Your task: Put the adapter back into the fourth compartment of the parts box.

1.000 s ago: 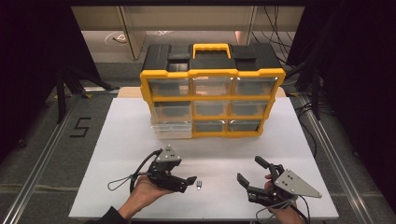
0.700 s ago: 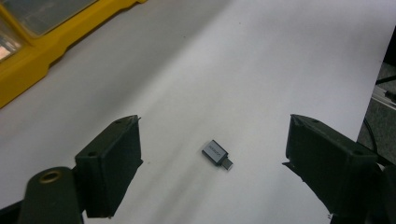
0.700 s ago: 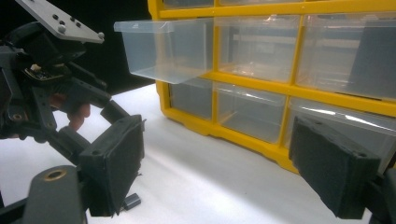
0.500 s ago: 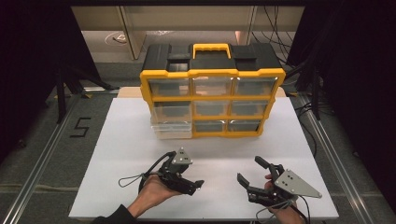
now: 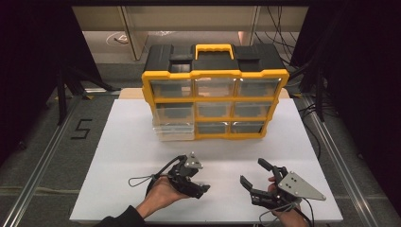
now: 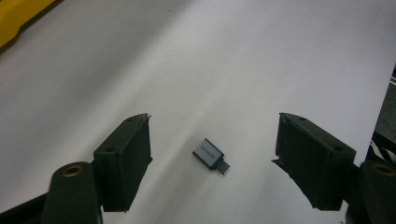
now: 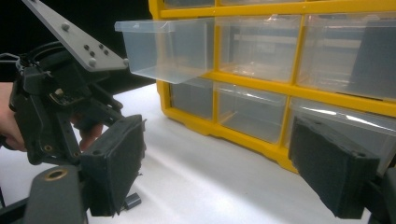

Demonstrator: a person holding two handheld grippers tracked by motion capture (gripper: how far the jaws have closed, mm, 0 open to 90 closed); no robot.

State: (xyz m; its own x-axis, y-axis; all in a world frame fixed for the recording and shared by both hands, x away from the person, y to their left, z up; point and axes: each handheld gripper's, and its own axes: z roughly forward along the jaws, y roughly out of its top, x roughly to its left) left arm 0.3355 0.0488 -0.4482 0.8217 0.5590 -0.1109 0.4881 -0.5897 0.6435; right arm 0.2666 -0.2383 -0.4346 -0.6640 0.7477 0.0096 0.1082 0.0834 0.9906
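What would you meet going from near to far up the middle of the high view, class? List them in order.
The two tools, left tool and right tool → bare white table → pulled-out clear drawer → yellow organizer → its yellow handle.

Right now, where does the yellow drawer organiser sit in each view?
High view: the organiser stands upper centre, at the far side of the table.
Left gripper view: a yellow corner of it at top left.
Right gripper view: its front spans the top and right.
Shared landmark: the white tabletop.
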